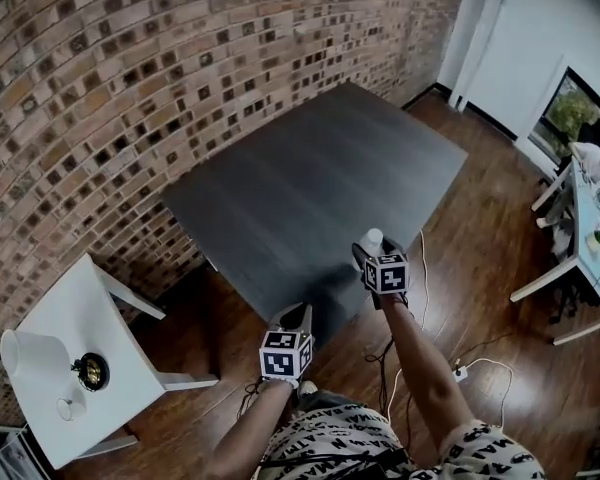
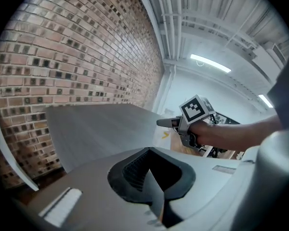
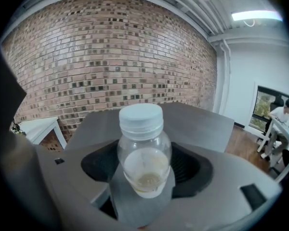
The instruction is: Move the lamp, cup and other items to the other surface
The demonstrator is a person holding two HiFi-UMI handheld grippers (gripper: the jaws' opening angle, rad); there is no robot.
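Over the dark table's [image 1: 310, 178] near edge, the right gripper [image 1: 368, 256] clamps a clear, white-capped bottle [image 3: 143, 148] upright, while the left gripper [image 1: 298, 315] alongside has its jaws together on nothing. Well apart at the left, the lamp [image 1: 28, 356] and cup [image 1: 71, 408] stand on the white side table [image 1: 75, 298] against the brick wall [image 1: 130, 78].

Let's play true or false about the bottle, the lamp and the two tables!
1. The right gripper holds a small white-capped bottle. True.
2. The left gripper holds a cup. False: it holds nothing; the cup sits on the white table.
3. The lamp stands on the white table. True.
4. The dark table is piled with things. False: nothing shows on it.
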